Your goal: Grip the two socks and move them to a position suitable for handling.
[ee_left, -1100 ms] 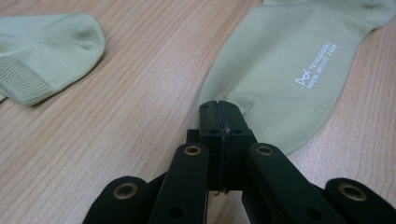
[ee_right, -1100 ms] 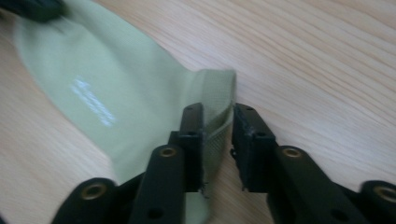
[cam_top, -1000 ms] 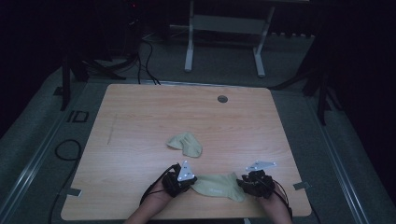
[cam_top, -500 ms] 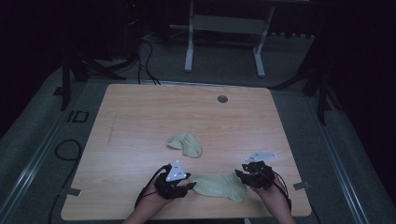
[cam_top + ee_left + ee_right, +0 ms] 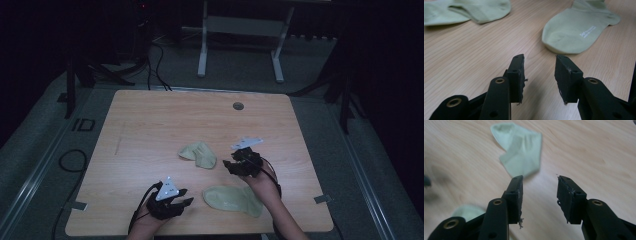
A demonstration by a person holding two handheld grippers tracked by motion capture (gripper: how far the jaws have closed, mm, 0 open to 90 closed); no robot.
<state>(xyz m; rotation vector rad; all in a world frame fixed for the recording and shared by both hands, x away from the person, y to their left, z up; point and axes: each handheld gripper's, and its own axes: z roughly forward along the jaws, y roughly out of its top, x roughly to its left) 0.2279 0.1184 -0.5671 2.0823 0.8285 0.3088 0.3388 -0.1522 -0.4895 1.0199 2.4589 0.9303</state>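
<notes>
2 pale green socks lie on a wooden surface (image 5: 150,125). The flat sock (image 5: 233,200) rests near the front edge; the folded sock (image 5: 199,153) lies farther, at centre. The left gripper (image 5: 170,199), fingers wide and empty, sits left of the flat sock. The right gripper (image 5: 240,162), fingers also wide and empty, hovers just right of the folded sock, blurred in its own view.

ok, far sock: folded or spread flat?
Folded. The far sock is doubled over on itself, bunched in the right gripper view; the near sock lies flat.
</notes>
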